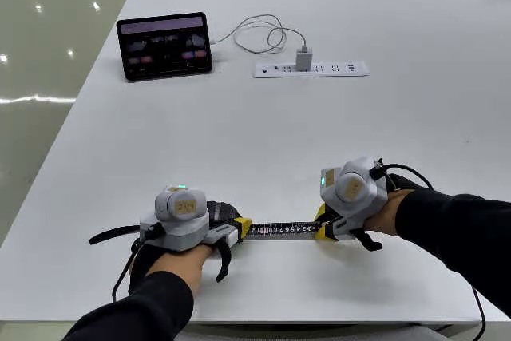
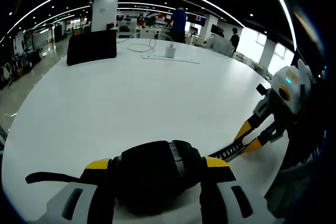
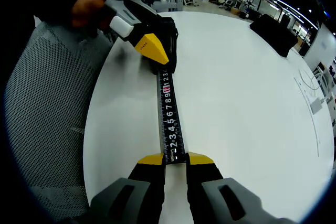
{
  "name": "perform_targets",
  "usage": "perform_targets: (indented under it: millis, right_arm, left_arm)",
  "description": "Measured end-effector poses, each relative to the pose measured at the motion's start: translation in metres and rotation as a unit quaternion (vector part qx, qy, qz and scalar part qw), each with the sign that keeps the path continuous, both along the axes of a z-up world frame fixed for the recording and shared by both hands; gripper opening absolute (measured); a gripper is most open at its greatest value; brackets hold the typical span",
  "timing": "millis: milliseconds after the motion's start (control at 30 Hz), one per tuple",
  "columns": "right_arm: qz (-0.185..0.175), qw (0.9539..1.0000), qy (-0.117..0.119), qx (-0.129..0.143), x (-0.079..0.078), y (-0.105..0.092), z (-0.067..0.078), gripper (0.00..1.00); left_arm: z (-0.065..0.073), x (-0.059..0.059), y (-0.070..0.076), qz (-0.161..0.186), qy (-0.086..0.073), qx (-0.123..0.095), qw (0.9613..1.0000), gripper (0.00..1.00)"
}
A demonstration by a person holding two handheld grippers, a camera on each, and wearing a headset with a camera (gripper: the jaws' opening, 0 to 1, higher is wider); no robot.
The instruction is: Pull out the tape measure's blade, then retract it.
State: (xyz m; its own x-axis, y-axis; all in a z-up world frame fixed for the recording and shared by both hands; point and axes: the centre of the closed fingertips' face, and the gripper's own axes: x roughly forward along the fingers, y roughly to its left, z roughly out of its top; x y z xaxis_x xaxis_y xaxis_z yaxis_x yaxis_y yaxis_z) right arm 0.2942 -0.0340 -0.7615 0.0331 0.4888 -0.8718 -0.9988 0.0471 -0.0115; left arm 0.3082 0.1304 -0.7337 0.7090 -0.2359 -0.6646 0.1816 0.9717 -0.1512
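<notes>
The black tape measure case (image 2: 157,174) sits near the table's front edge, with my left gripper (image 2: 157,163) shut on it from both sides. In the head view the case (image 1: 224,215) peeks out beside the left gripper (image 1: 227,233). A short length of numbered blade (image 1: 281,230) runs from the case to my right gripper (image 1: 326,231). In the right gripper view the blade (image 3: 169,114) lies flat on the table, and the right gripper (image 3: 174,159) is shut on the blade's tip. The case (image 3: 167,38) lies at the far end of the blade.
A dark tablet (image 1: 164,45) stands at the back left of the white table (image 1: 319,133). A white power strip (image 1: 312,69) with a charger and coiled cable (image 1: 267,34) lies behind it. A black strap (image 1: 114,234) trails left of the left gripper.
</notes>
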Motion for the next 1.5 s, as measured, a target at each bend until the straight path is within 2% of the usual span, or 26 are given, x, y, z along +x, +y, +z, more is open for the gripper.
perform_targets:
  millis: [233,500,900,1500]
  right_arm:
    - [0.003,1.0,-0.003,0.004,0.001,0.004,0.0,0.1]
    - [-0.003,0.9999,0.005,0.011,0.0,0.006,0.0,0.1]
    - [-0.006,0.9997,0.008,0.02,0.0,0.013,0.0,0.1]
    - [-0.013,0.9992,0.027,0.027,-0.002,0.022,0.001,0.11]
  left_arm:
    - [0.0,0.0,0.0,0.0,0.0,-0.003,1.0,0.62]
    - [0.0,0.001,0.0,0.0,0.0,-0.006,1.0,0.62]
    - [0.001,0.0,0.002,0.002,0.002,-0.022,0.9998,0.62]
    - [0.0,-0.001,0.0,-0.006,0.002,-0.018,0.9998,0.62]
